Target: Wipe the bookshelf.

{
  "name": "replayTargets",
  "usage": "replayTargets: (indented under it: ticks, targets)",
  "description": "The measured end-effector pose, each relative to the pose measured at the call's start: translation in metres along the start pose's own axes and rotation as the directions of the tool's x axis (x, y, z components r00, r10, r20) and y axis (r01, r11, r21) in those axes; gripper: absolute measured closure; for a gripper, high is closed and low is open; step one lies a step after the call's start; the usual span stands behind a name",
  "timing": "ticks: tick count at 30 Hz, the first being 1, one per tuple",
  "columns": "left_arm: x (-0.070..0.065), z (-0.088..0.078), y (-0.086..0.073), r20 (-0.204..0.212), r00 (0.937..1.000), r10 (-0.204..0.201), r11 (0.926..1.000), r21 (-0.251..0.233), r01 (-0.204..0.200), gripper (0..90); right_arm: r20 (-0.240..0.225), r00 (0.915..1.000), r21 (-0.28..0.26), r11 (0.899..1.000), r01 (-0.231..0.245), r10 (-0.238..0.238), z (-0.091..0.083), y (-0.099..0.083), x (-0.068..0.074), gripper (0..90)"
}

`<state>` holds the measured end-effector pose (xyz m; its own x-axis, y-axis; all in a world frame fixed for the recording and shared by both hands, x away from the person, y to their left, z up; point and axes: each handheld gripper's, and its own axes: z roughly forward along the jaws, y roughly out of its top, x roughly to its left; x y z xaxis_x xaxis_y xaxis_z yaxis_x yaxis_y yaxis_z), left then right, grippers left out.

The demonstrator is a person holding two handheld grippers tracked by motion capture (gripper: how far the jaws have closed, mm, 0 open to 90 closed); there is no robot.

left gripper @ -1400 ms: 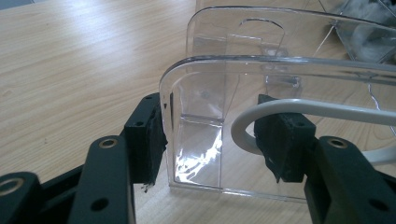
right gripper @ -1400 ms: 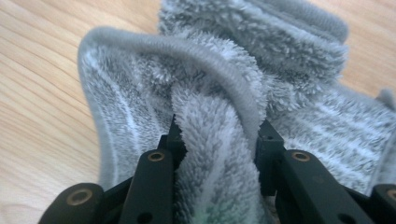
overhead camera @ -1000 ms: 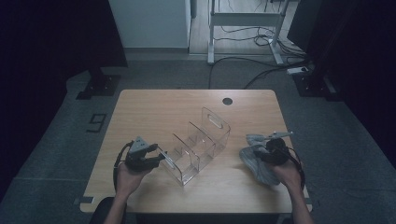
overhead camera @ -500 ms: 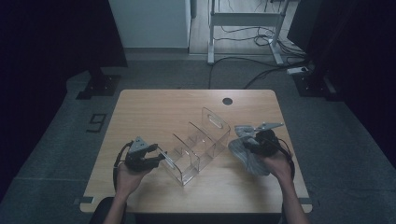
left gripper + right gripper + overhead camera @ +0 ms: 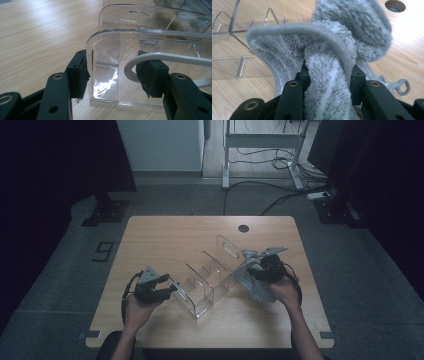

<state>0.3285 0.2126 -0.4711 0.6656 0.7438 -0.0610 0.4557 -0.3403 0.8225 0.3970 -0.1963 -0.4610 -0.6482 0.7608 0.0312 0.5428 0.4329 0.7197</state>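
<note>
One clear acrylic divider rack (image 5: 210, 279) sits near the middle of the wooden table (image 5: 165, 237), set at a slant, its long axis running from near left to far right. It is transparent, with upright rounded partitions and a slot handle in its far end wall; four upright panels can be counted in the high view. One grey microfibre cloth (image 5: 252, 282) lies bunched just beside the rack's right flank, touching or nearly touching it; the pile is thick and looped, with a stitched hem and a small hanging loop (image 5: 402, 86) showing in the right gripper view. The right gripper (image 5: 264, 269) is clamped on a thick fold of this cloth (image 5: 327, 75), the pads pressing into it on both sides. The left gripper (image 5: 167, 291) stands at the rack's near end, its jaws astride the end panel (image 5: 112, 67): one pad lies against the outside face, the other stands inside the compartment, apart from the panel, so the jaws are half-parted and not pinching. A white cable (image 5: 160, 58) loops across in front of the inner pad. One round grommet hole (image 5: 243, 228) marks the far edge of the table.
</note>
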Motion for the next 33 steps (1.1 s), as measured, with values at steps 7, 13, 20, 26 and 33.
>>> replayTargets:
  ticks: [7, 13, 20, 26, 33]
  targets:
    - [-0.001, 0.001, 0.001, -0.002, 1.0, 0.003, 1.0, 0.0, -0.003, 44.7, -0.019, 0.9985, 0.0, 0.999, 0.052, -0.052, 0.005, 0.004, 0.01, 65.1]
    - [-0.002, 0.001, 0.001, -0.002, 1.0, 0.001, 1.0, -0.001, -0.001, 44.8, -0.036, 0.9957, 0.006, 0.996, 0.085, -0.085, 0.006, 0.005, 0.021, 65.5]
    - [-0.003, 0.002, 0.001, -0.002, 1.0, 0.001, 1.0, 0.001, -0.001, 44.7, -0.053, 0.9907, 0.018, 0.992, 0.126, -0.125, 0.008, 0.007, 0.034, 65.4]
    - [-0.004, 0.002, 0.001, -0.004, 1.0, -0.002, 1.0, -0.001, 0.002, 44.7, -0.078, 0.9863, 0.02, 0.989, 0.147, -0.145, 0.008, 0.008, 0.044, 65.2]
    - [-0.004, 0.003, 0.001, -0.007, 1.0, -0.005, 1.0, -0.001, 0.005, 44.7, -0.095, 0.9809, 0.024, 0.985, 0.173, -0.17, 0.01, 0.01, 0.056, 65.0]
